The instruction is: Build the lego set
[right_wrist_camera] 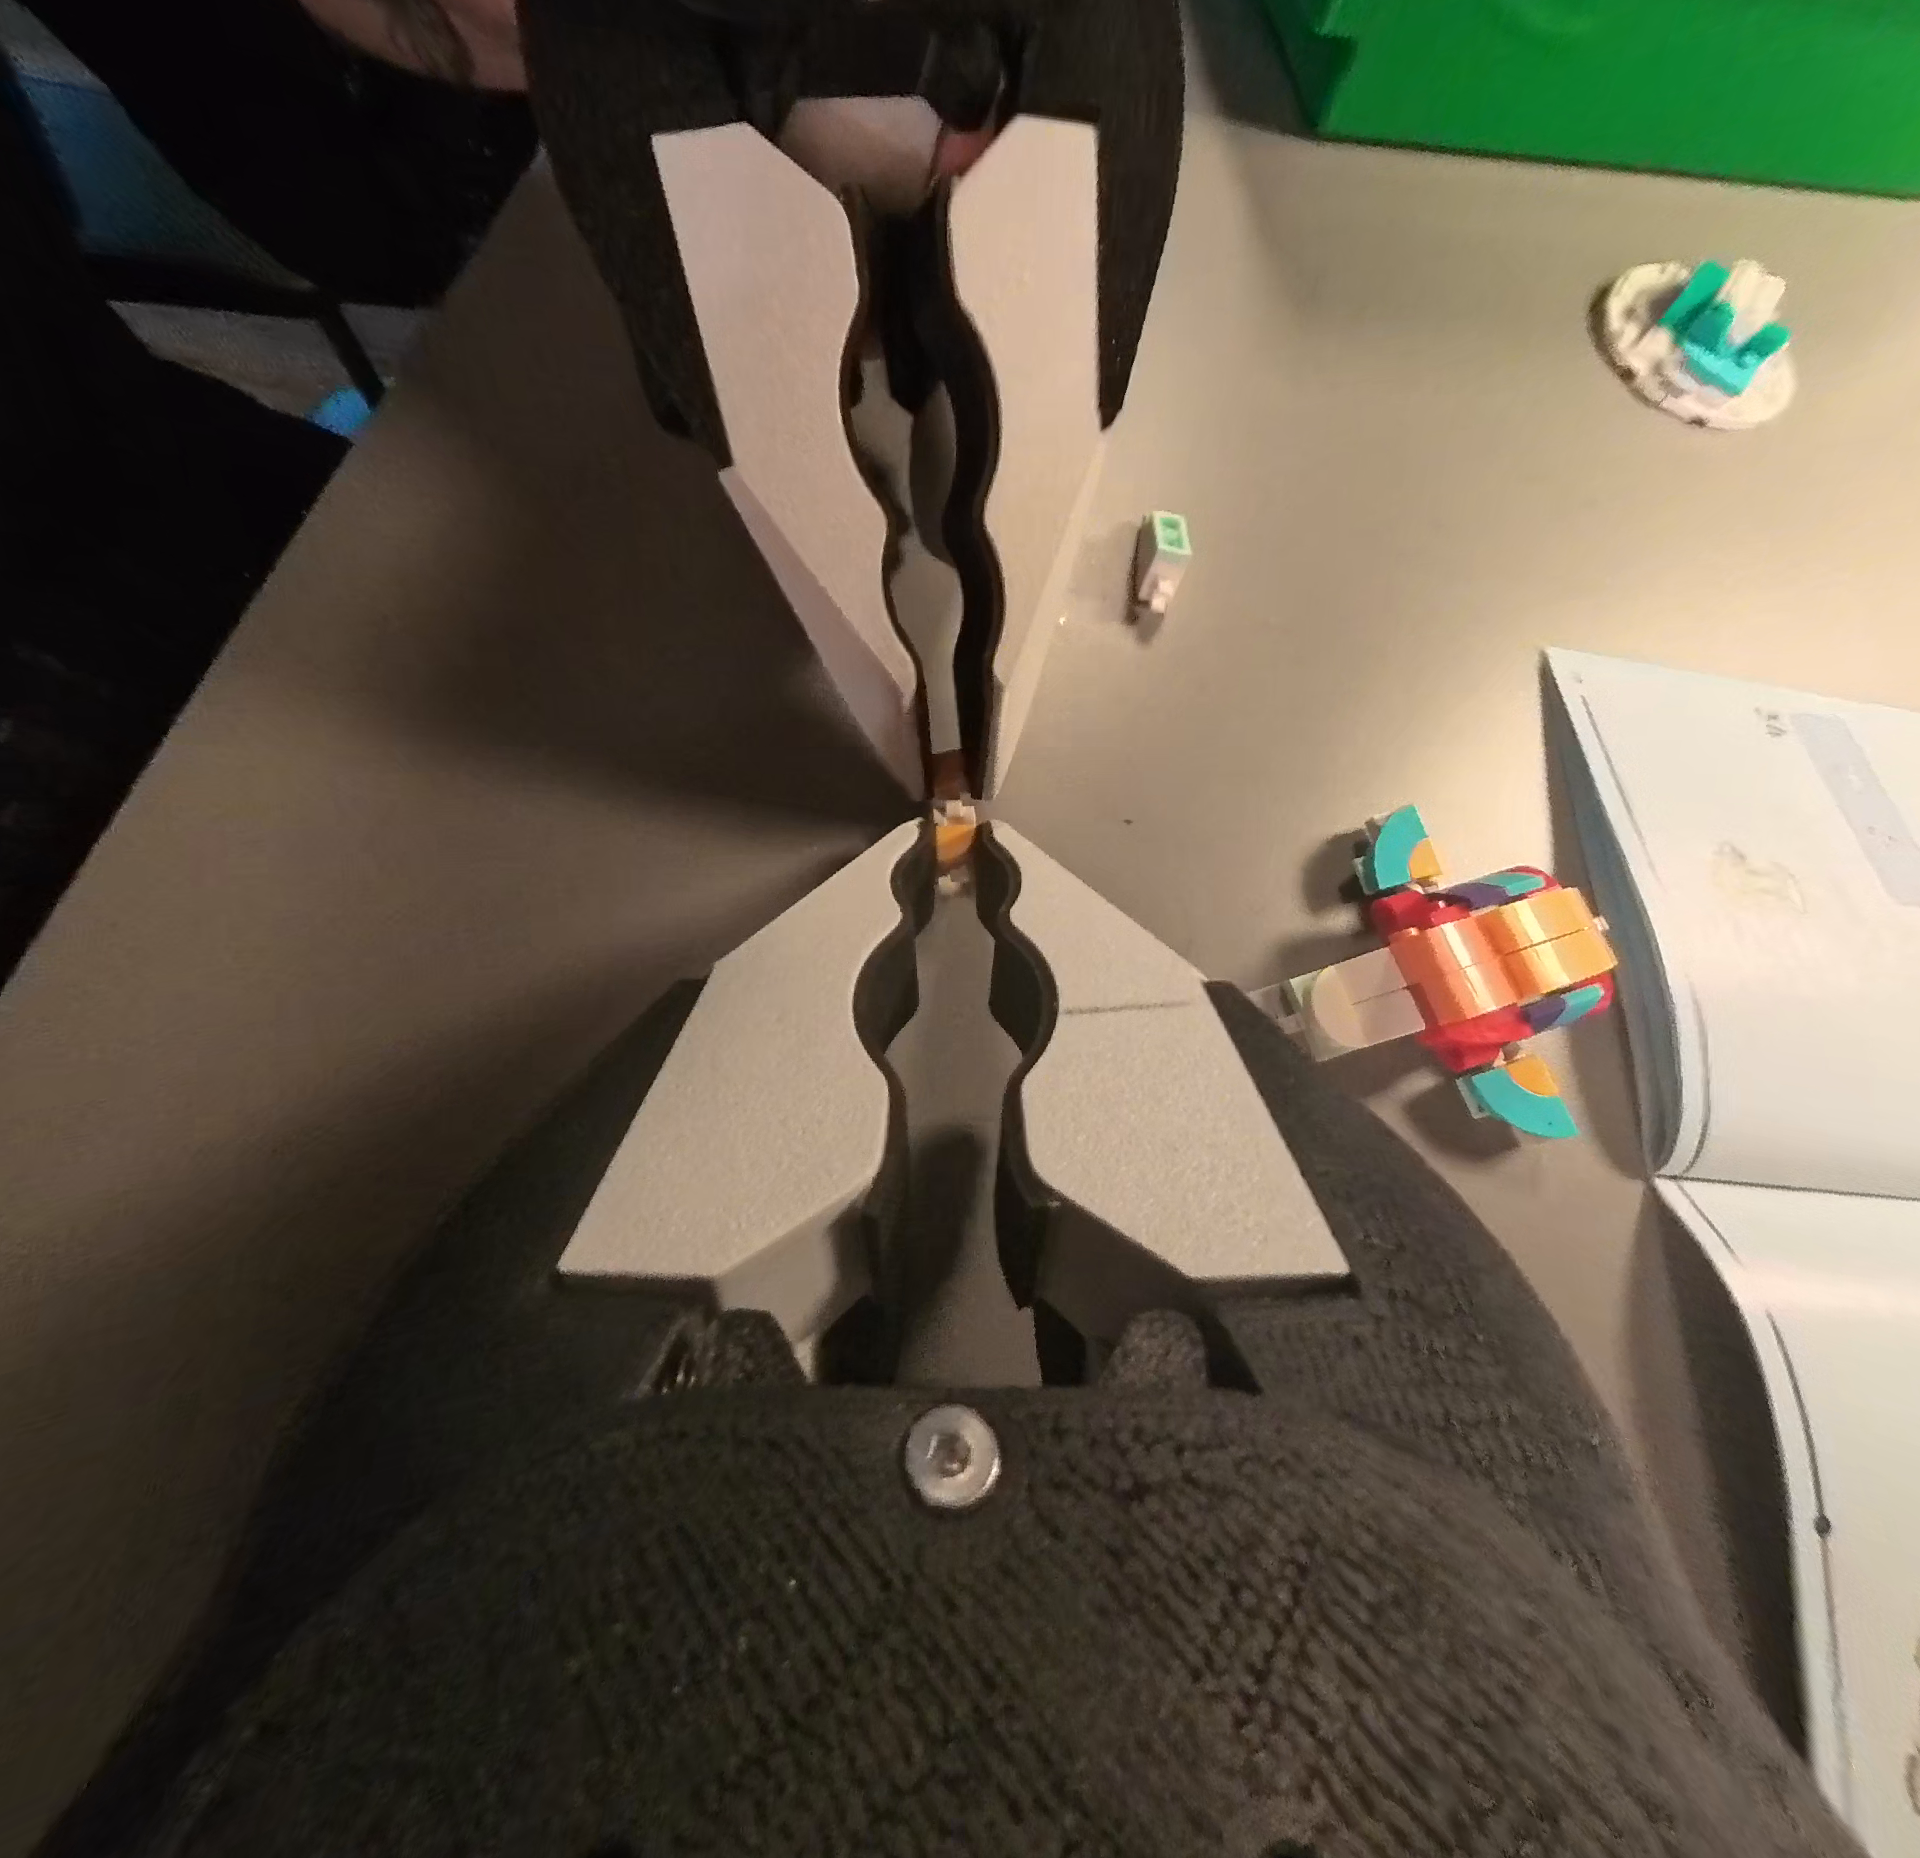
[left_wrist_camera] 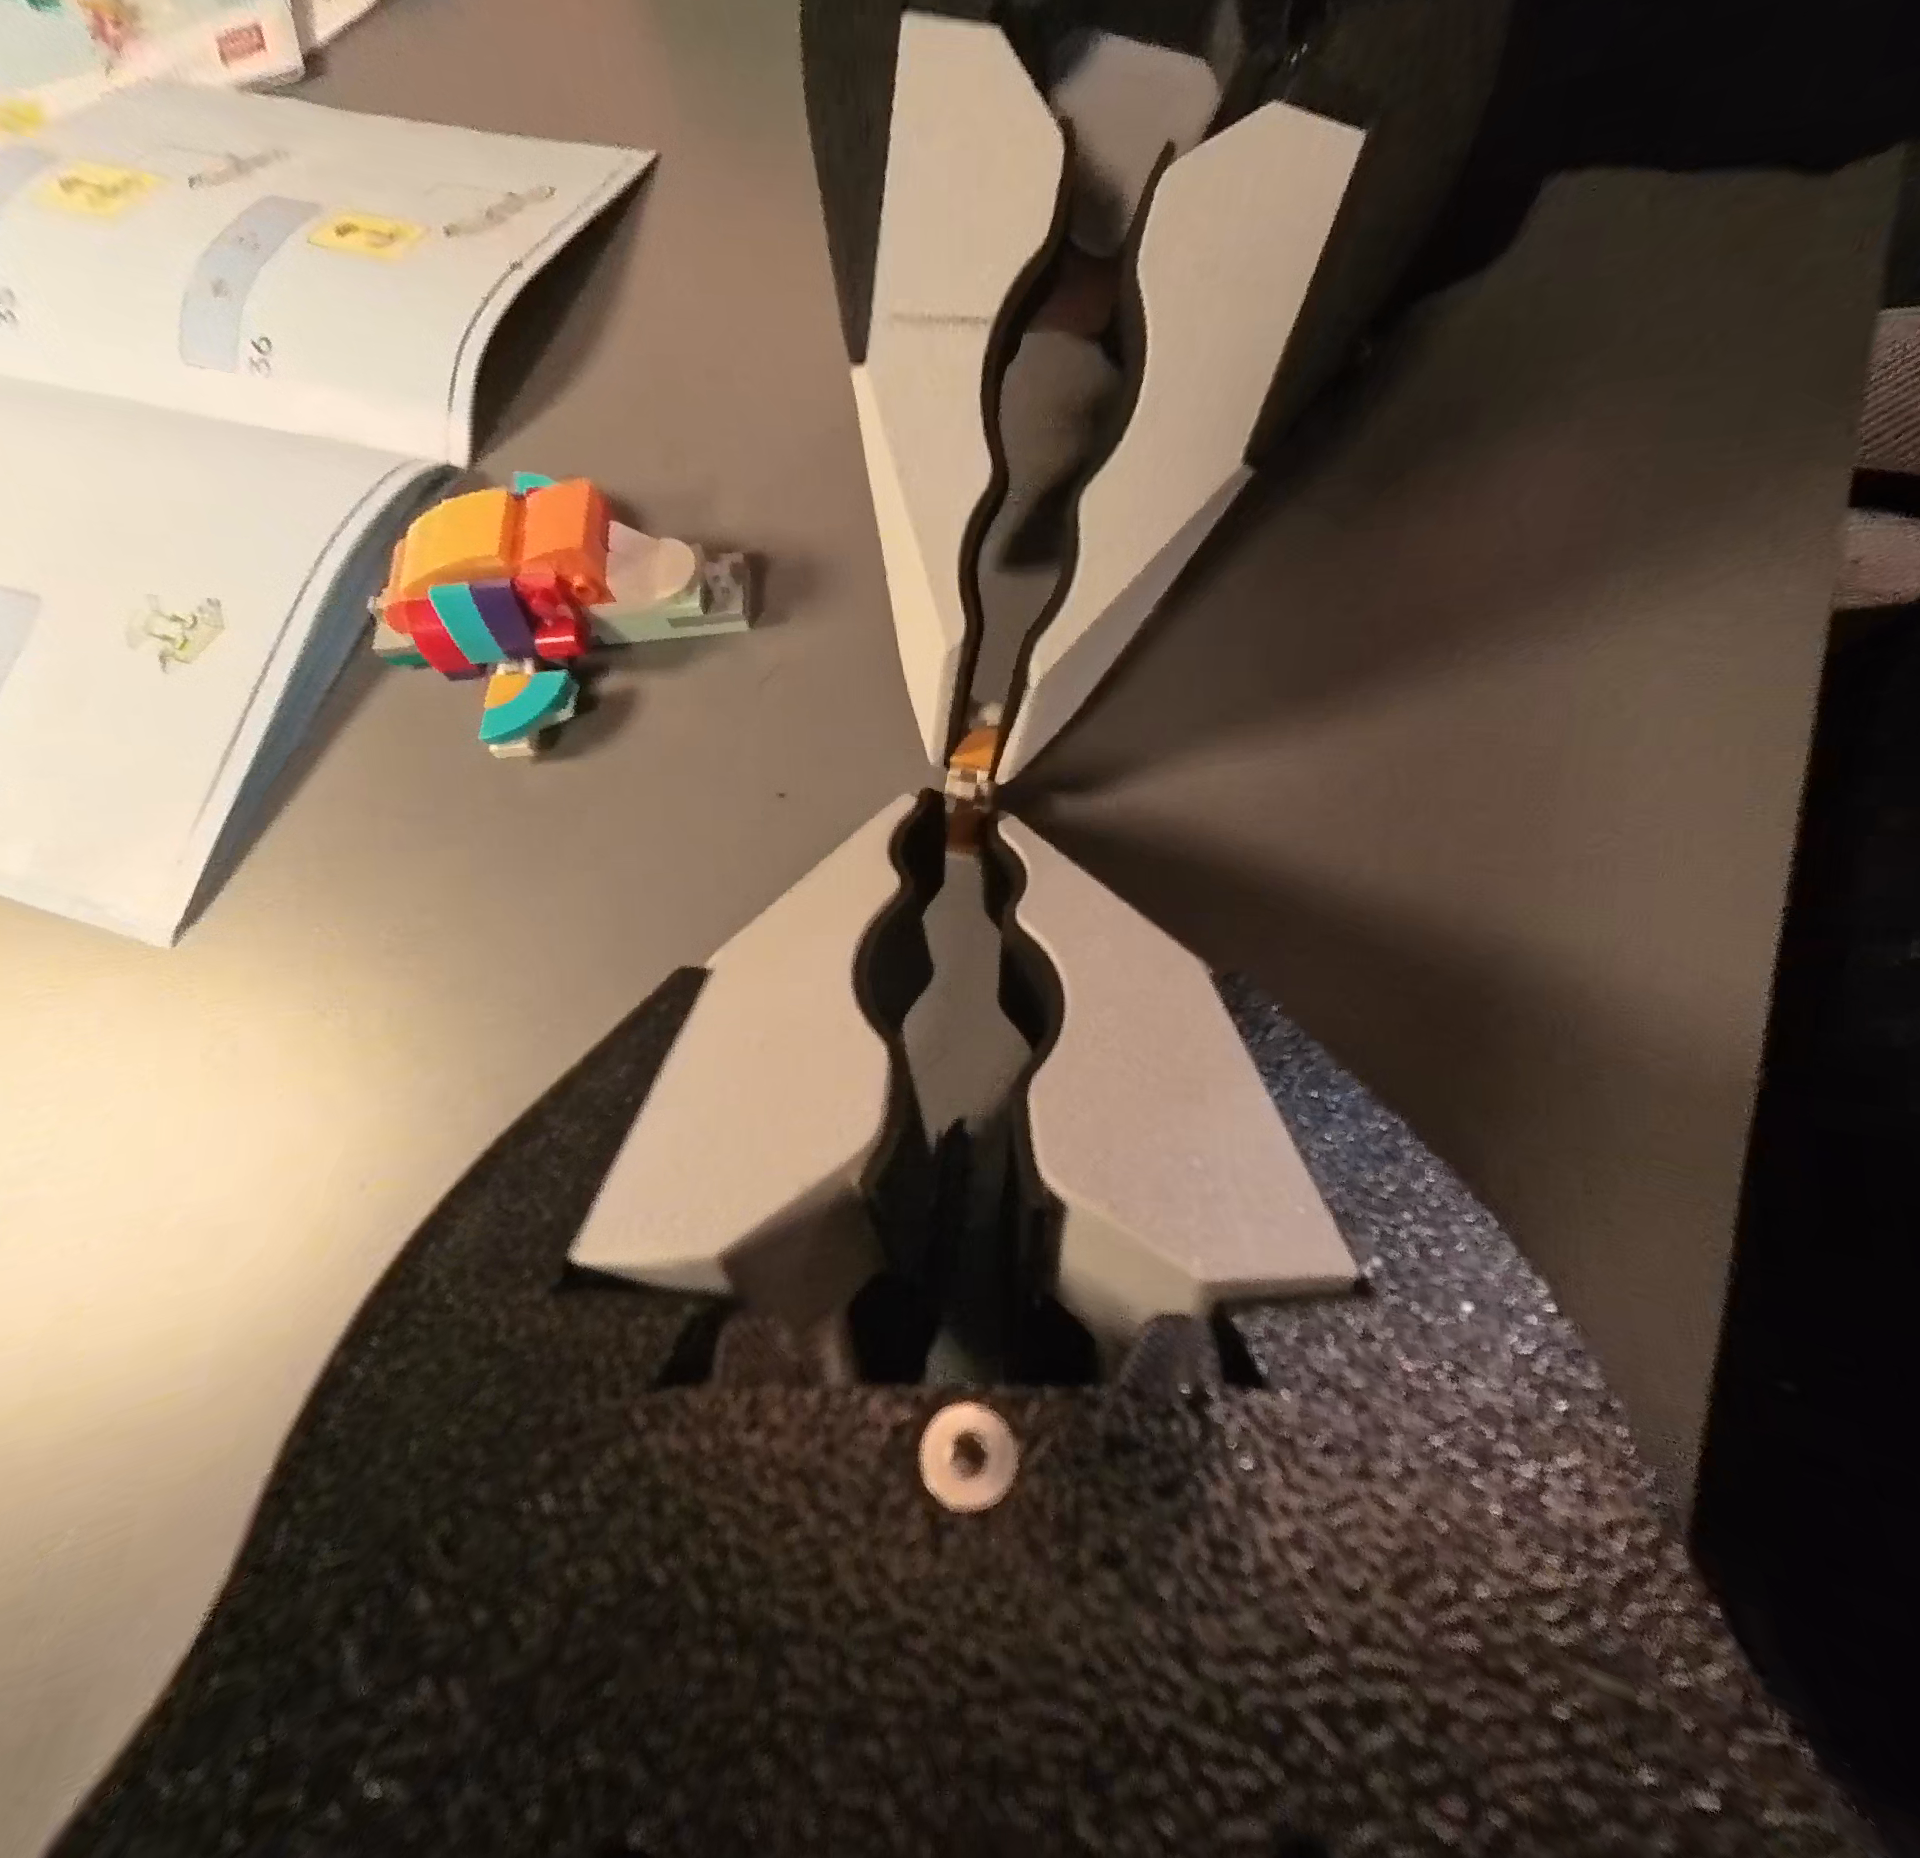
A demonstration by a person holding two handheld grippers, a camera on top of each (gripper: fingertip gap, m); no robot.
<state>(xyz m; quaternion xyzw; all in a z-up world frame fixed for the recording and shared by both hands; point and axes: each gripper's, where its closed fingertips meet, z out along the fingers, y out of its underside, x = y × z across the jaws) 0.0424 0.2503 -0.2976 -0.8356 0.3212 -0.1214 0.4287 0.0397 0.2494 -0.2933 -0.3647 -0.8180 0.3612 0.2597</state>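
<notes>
While your 2 grippers meet tip to tip over the grey table (left_wrist_camera: 1351, 665), the clutter sits off to the side. The open instruction booklet (left_wrist_camera: 208, 437) lies flat, and right against its edge rests the colourful lego model (left_wrist_camera: 509, 582), orange, teal, red and purple, lying on the table and touched by neither tool. From the right wrist view you also get a small pale-green brick piece (right_wrist_camera: 1162, 561) alone on the table, a teal-and-white build on a round white base (right_wrist_camera: 1704, 354) farther out, and a green box (right_wrist_camera: 1621, 32) at the far edge. Nothing lies between your tools and the table around them; the model is well apart from the tips.

Now the pose. Your left gripper (left_wrist_camera: 961, 806) points forward and your right gripper (right_wrist_camera: 954, 834) comes in from the opposite side, so the 2 noses face each other almost in line, wavy grey fingers (left_wrist_camera: 790, 1081) mirrored. Both claws are pinched nearly closed at the tips, with only a narrow slot left, and in that slot sits a tiny orange lego piece (left_wrist_camera: 977, 754) with a pale stud end. It is held up off the table, right where the 4 fingertips converge. Each claw appears to grip 1 end of it, though the join between the ends is too small to make out.
</notes>
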